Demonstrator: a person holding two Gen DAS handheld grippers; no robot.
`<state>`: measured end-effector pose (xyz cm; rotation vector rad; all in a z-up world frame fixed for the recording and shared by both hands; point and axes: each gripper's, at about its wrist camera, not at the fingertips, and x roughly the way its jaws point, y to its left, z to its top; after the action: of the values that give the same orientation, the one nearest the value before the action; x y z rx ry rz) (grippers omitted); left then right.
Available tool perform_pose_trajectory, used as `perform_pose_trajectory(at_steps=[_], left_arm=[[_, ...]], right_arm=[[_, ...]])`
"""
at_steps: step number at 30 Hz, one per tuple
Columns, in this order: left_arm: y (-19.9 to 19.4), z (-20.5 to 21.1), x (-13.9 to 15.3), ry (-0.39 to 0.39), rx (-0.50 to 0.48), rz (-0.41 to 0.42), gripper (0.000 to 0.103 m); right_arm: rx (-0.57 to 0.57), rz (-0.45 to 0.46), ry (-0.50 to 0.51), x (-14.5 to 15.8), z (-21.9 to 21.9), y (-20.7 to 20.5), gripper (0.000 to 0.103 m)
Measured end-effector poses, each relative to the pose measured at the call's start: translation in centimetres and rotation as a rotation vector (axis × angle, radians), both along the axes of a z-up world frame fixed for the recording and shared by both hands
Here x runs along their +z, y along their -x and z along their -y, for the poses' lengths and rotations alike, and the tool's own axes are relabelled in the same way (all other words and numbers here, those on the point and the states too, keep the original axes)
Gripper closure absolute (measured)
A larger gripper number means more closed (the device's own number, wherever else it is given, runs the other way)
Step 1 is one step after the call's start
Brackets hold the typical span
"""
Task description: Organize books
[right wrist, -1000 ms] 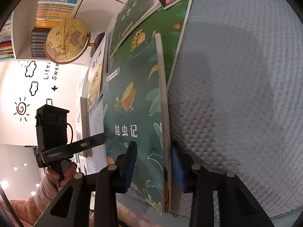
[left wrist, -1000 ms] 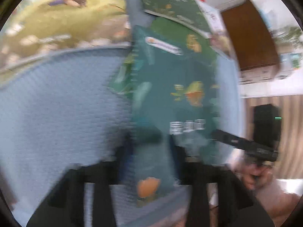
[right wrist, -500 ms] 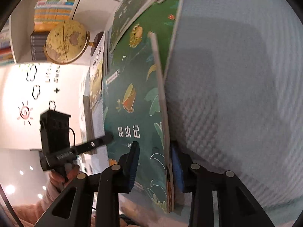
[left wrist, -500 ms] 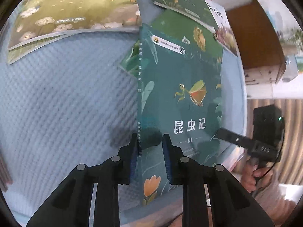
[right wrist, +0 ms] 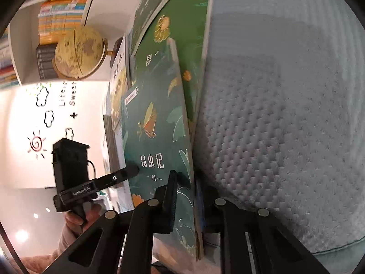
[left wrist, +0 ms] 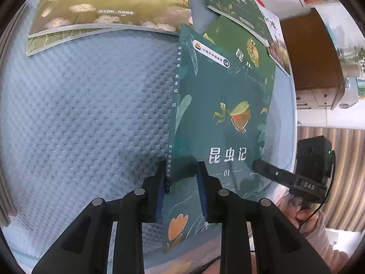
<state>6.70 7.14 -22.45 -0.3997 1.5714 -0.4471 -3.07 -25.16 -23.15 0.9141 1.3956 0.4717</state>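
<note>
Both hand-held grippers grip one dark teal paperback insect book [left wrist: 219,123]: the left hand-held gripper [left wrist: 182,191] pinches its spine edge, the right hand-held gripper [right wrist: 184,196] is closing on its page edge above the blue quilted mattress [left wrist: 86,118]. Next, likely, stacking it squarely with the other books.

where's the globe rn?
Right wrist view, upper left: the globe stands beside stacked books on a white shelf, left of the green book.
</note>
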Motion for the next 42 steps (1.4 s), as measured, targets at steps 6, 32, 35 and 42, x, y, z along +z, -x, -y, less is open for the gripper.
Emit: perform_pose_trajectory(at_steps=[6,32,35,42], left_arm=[[-0.4,2.8,1.2,-0.1,-0.083,0.051,0.08],[0.9,-10.1,13.2,-0.094,0.018,0.278,0.082],[0.8,-13.0,13.3,-0.094,0.065,0.278,0.082],[0.7,-20.1,13.1,-0.114,0.152,0.281,0.082]], right_arm=[[0.024,0.014,0.01,0.5,-0.5,-0.5,0.088],[0.264,0.365,0.02,15.1,-12.9,-3.3,0.089],[0.287,0.385,0.005,15.4,-15.9,-4.1,0.089],[0.366,0.4,0.0,15.5,-23.6,-5.8,0.089]])
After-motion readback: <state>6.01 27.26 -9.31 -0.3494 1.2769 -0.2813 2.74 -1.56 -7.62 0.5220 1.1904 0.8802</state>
